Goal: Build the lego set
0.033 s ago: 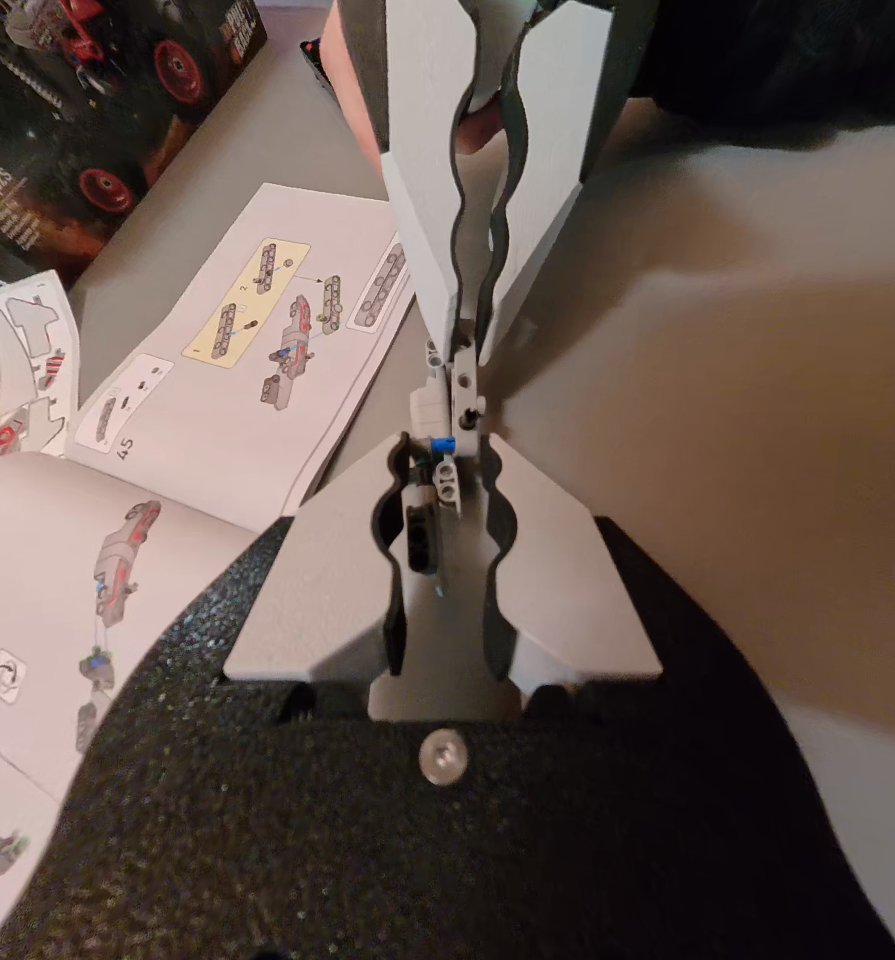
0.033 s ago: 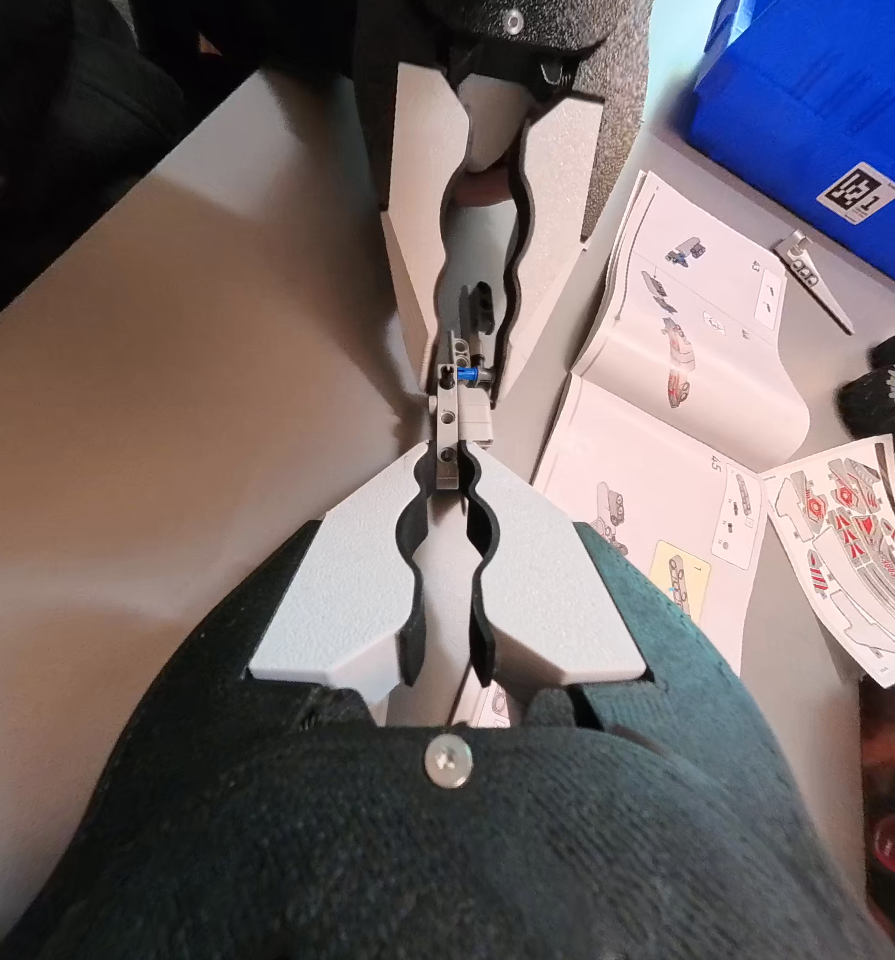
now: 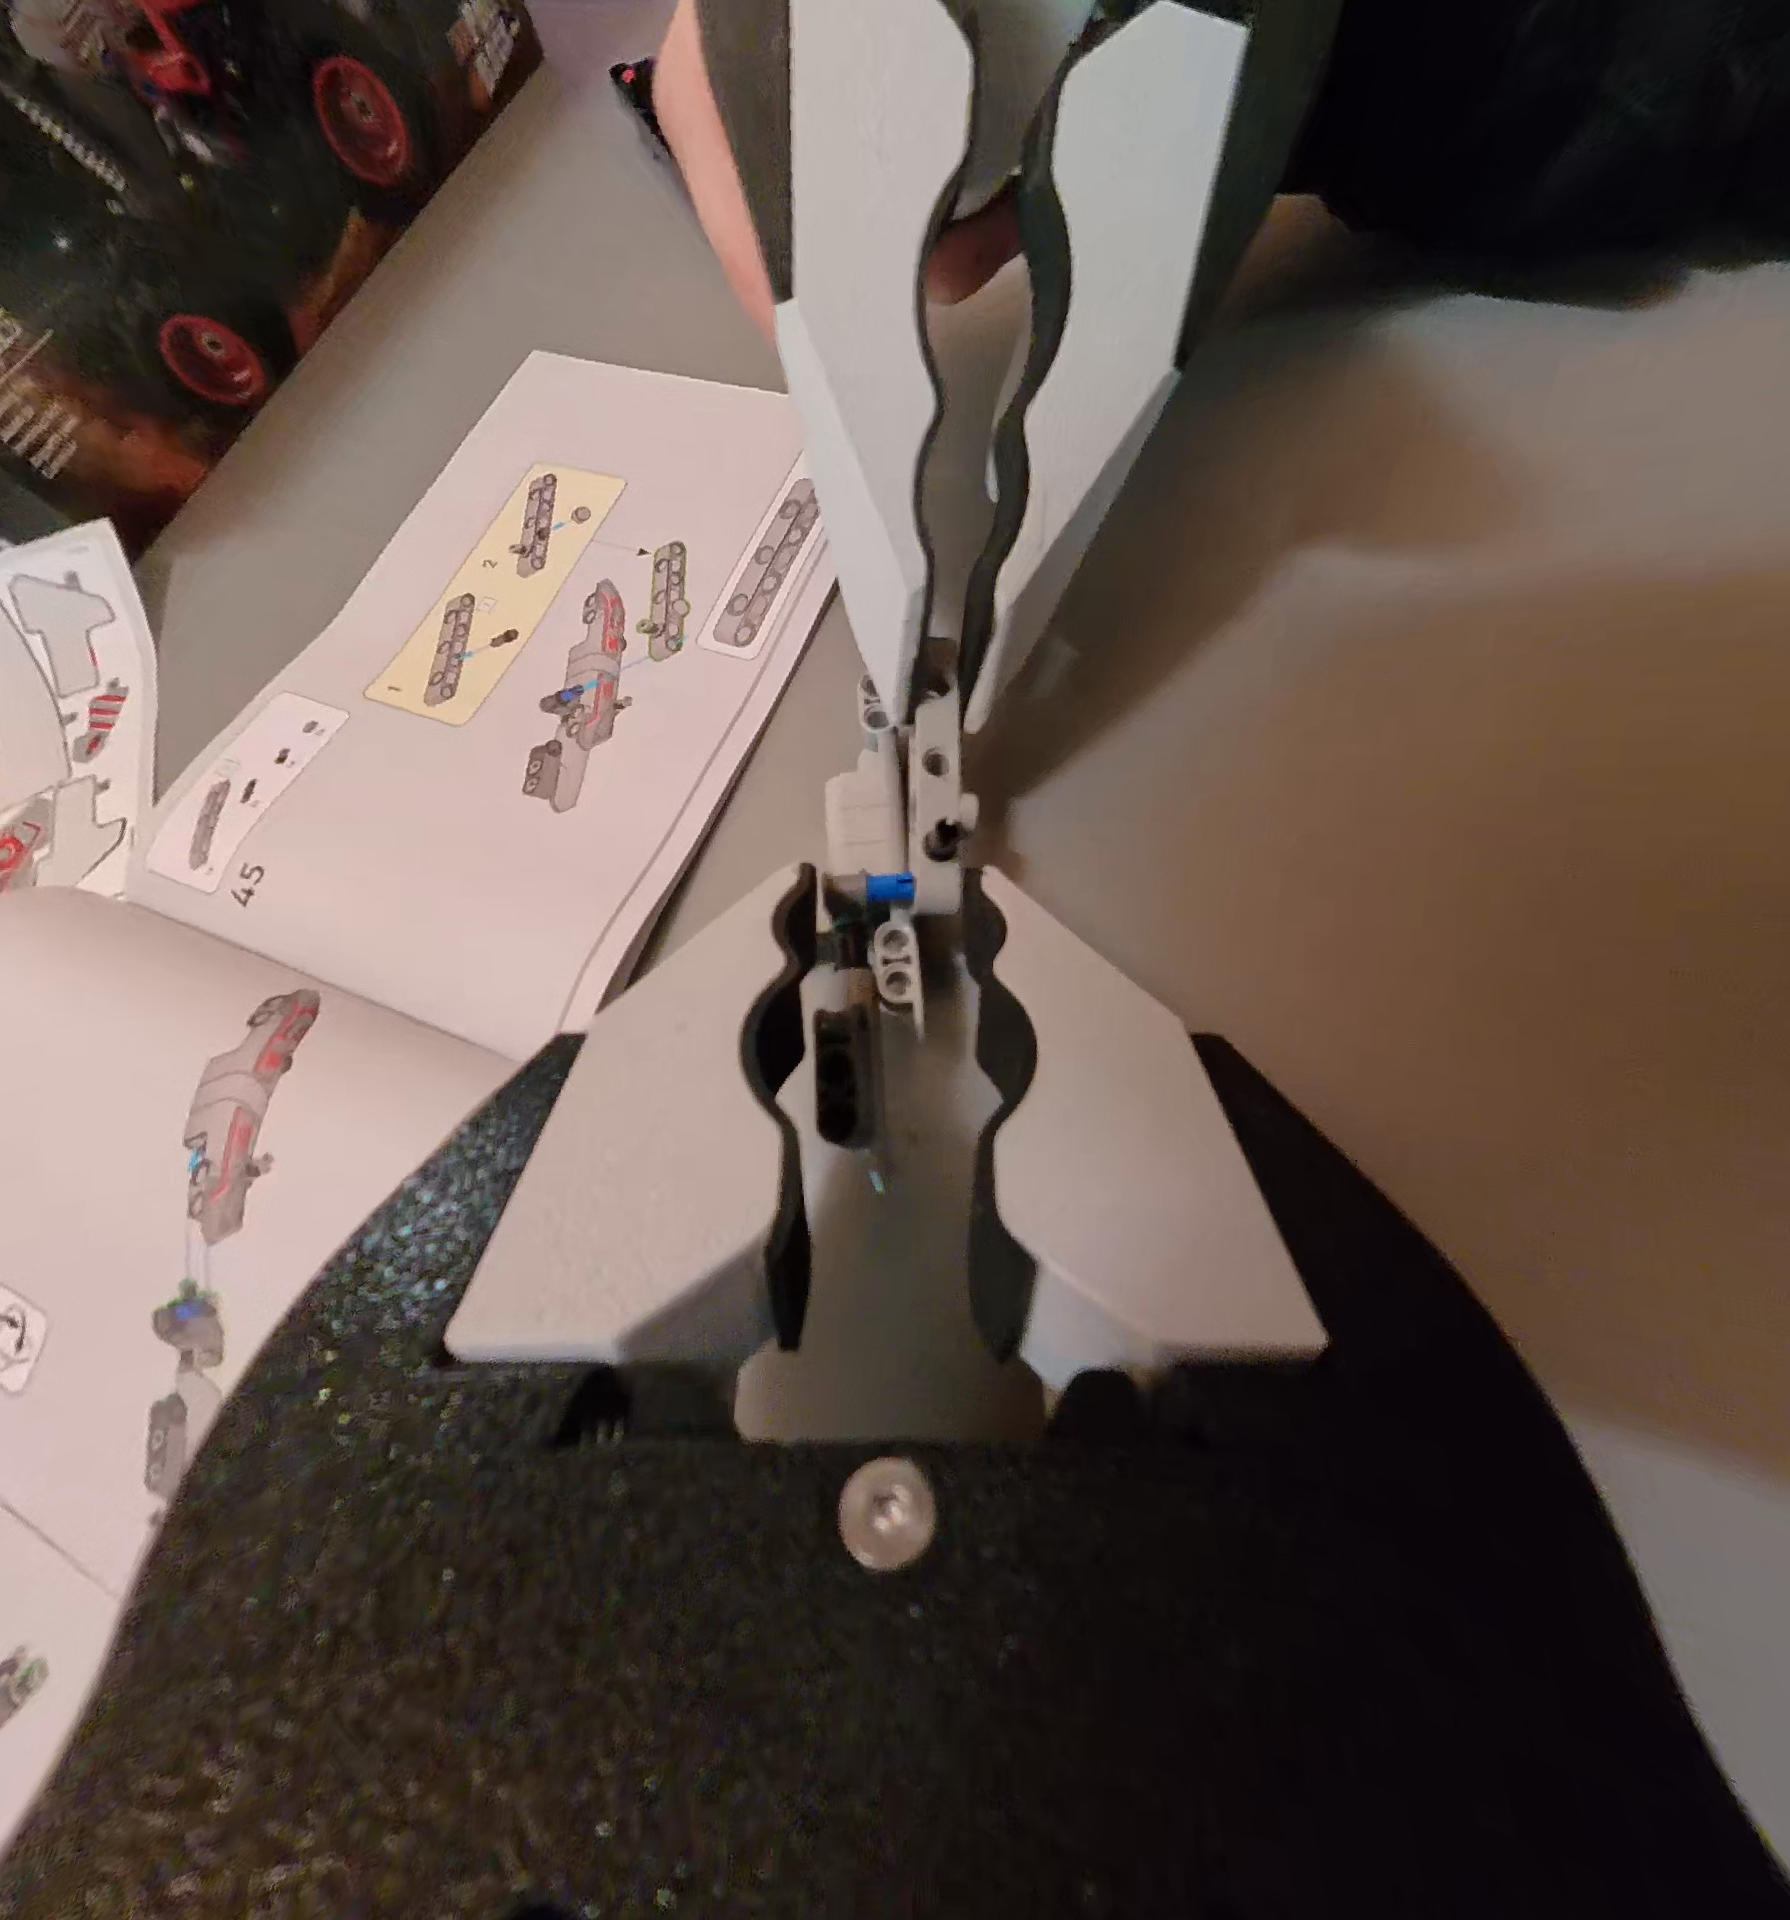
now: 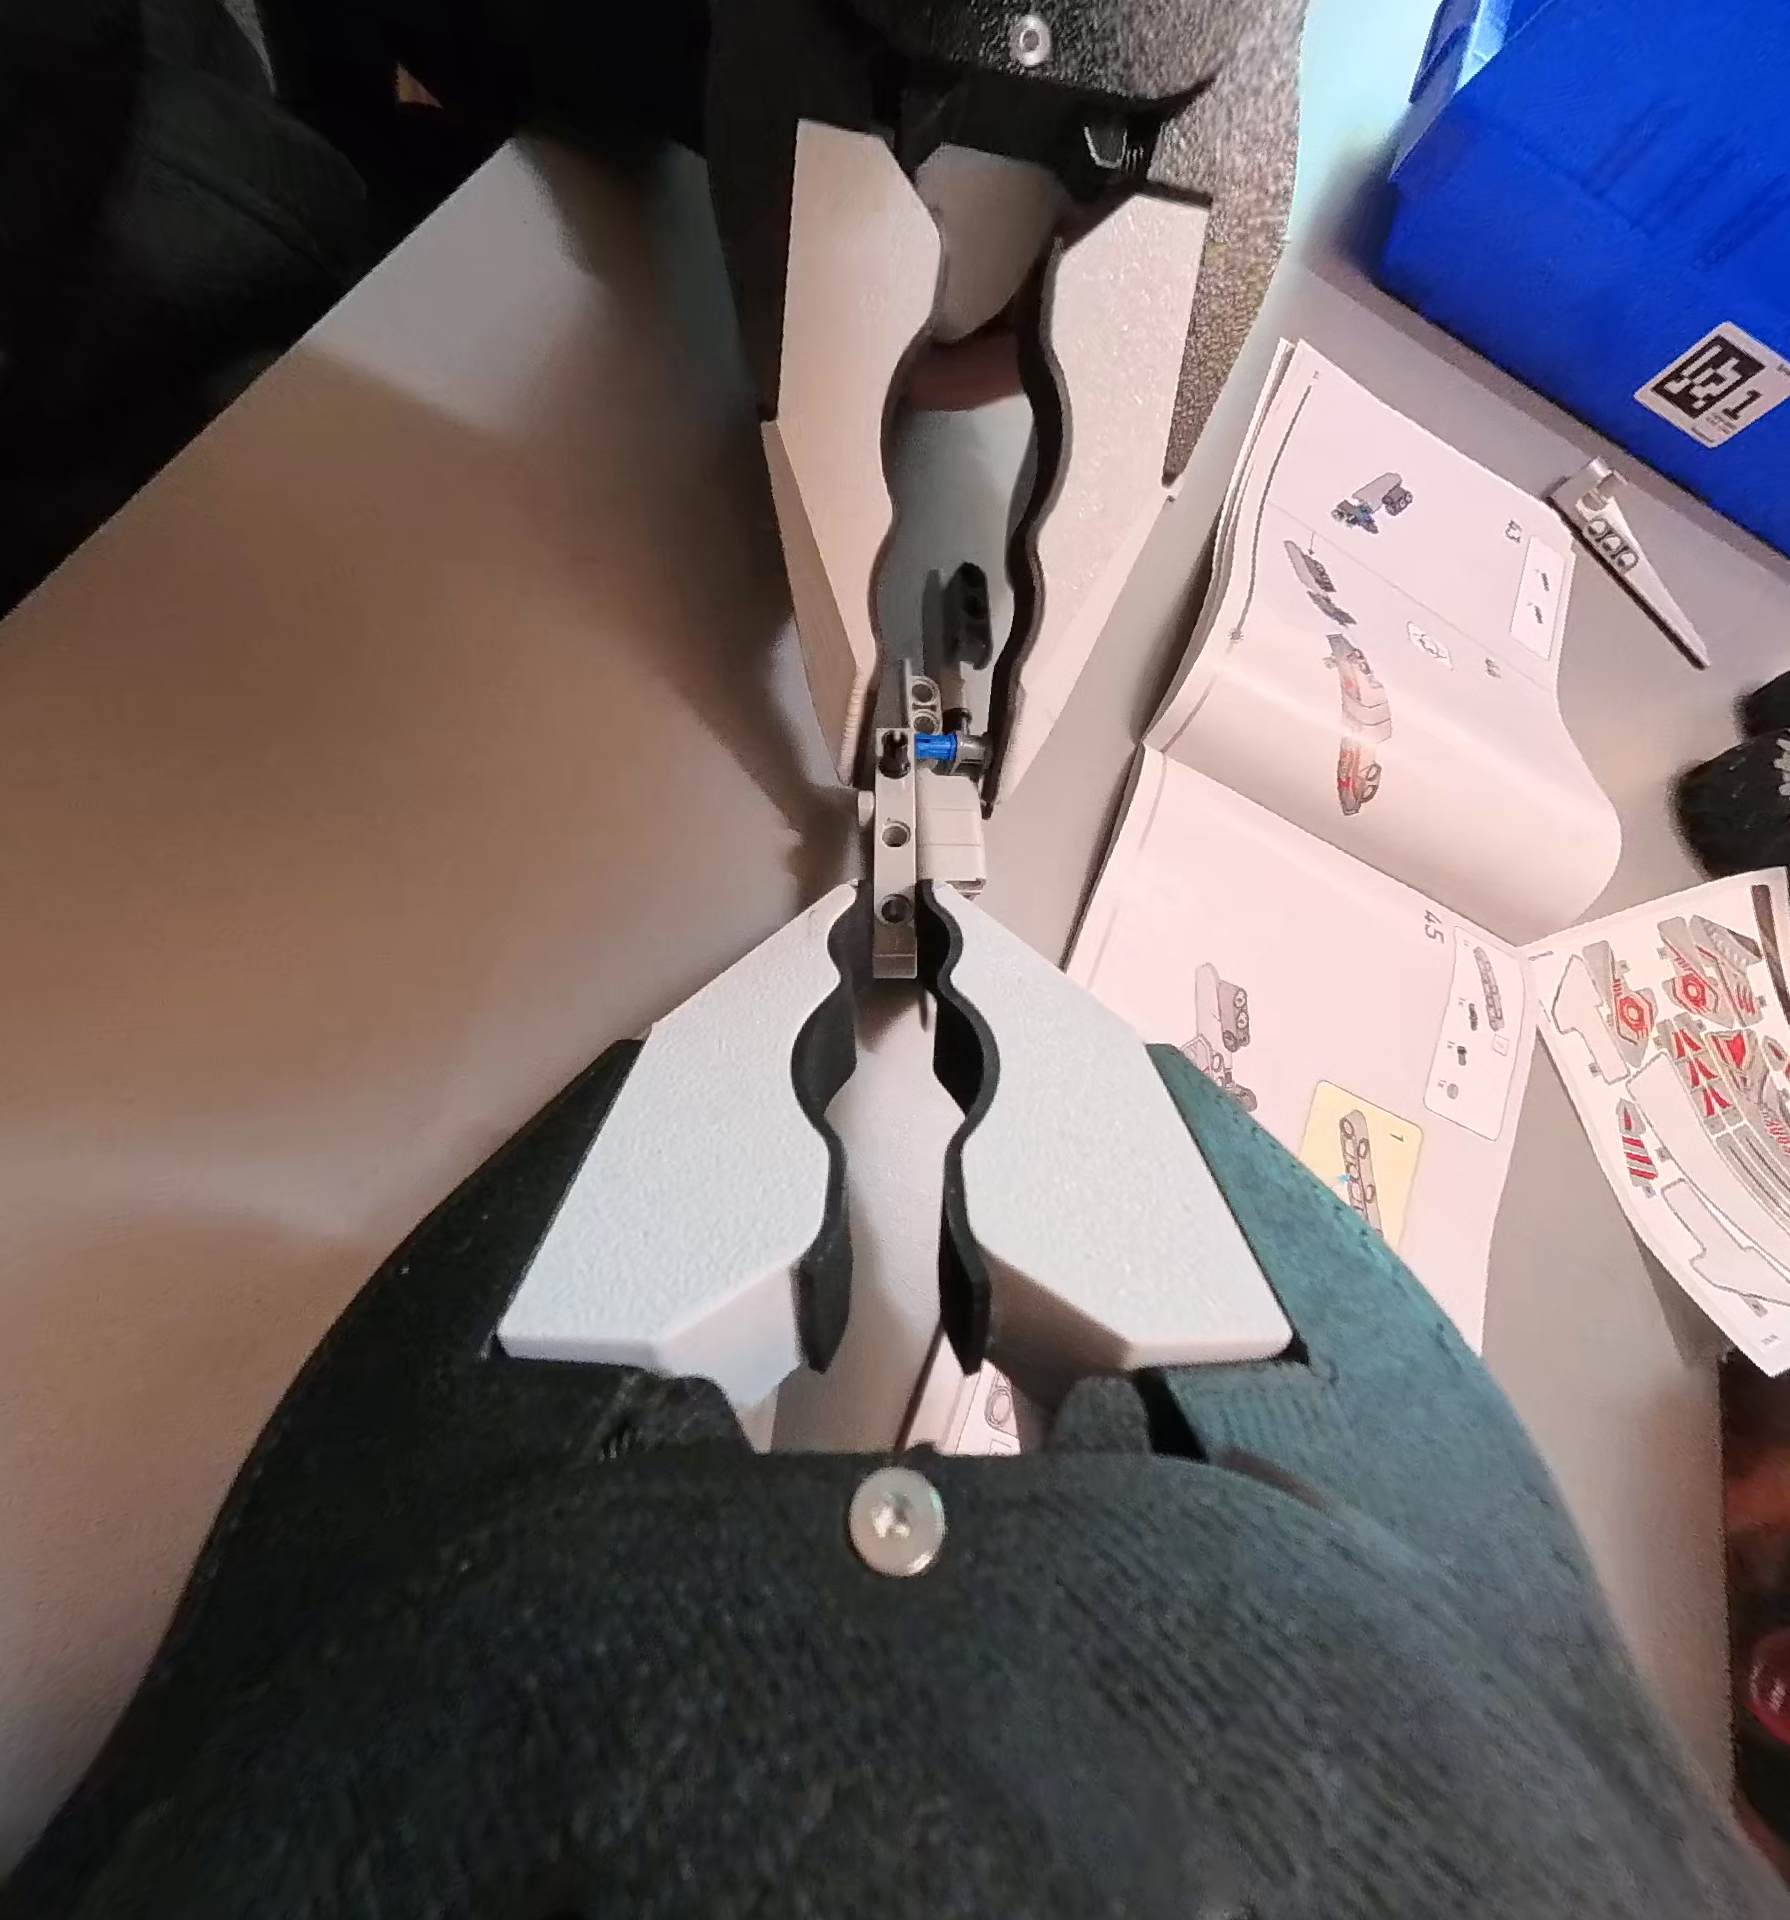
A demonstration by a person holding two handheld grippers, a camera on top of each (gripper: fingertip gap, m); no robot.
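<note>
Both grippers pinch the small grey beam-and-pin lego assembly (image 4: pixel 906 831), left gripper (image 3: pixel 886 904) bracing one end while right gripper (image 4: pixel 896 920) grips the other, seemingly to steady it for joining.

each wrist camera is looking down along its own tool at the desk (image 3: pixel 1493 727) from close above, and the two are facing one another. both are sharing the small grey lego assembly (image 3: pixel 922 810) (image 4: pixel 906 831) and the open instruction booklet (image 3: pixel 434 769) (image 4: pixel 1317 790).

Hobby desk, instruction booklet (image 3: pixel 517 727), blue bin (image 4: pixel 1649 187), sticker sheet (image 4: pixel 1701 1112)
</note>
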